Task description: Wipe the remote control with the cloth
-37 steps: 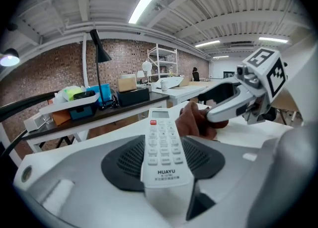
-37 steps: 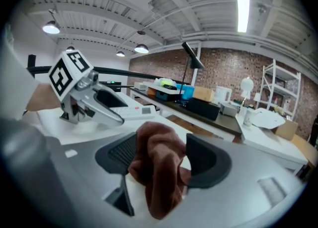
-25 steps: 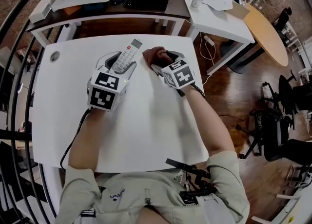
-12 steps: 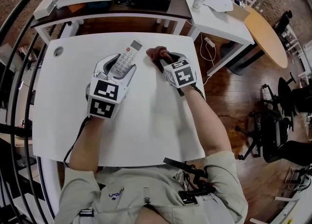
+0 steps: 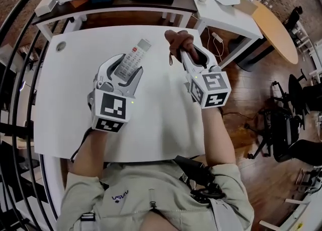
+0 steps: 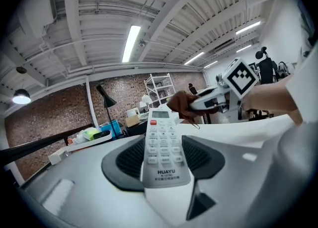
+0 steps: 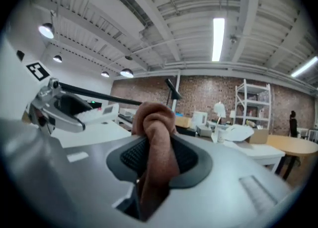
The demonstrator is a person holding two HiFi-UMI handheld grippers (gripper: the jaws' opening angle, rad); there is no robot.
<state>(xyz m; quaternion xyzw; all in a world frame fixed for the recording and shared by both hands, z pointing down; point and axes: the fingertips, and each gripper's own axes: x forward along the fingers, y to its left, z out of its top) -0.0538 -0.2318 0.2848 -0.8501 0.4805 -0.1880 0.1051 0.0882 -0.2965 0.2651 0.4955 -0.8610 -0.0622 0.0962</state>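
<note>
Brown cloth [image 5: 177, 40] bunched in my right gripper [image 5: 186, 51], fingers [image 7: 191, 158] having just been closing on it over the counter's [image 5: 151, 124] far right corner; left gripper [image 5: 121, 74], fingers half apart, clamps the remote control [image 5: 135, 57] alongside (no wiping yet, I judge).

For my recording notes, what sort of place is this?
Likely an open workshop-style office or lab: a bare brick wall, an exposed beam ceiling with tube lights, and white worktables near metal shelving.
</note>
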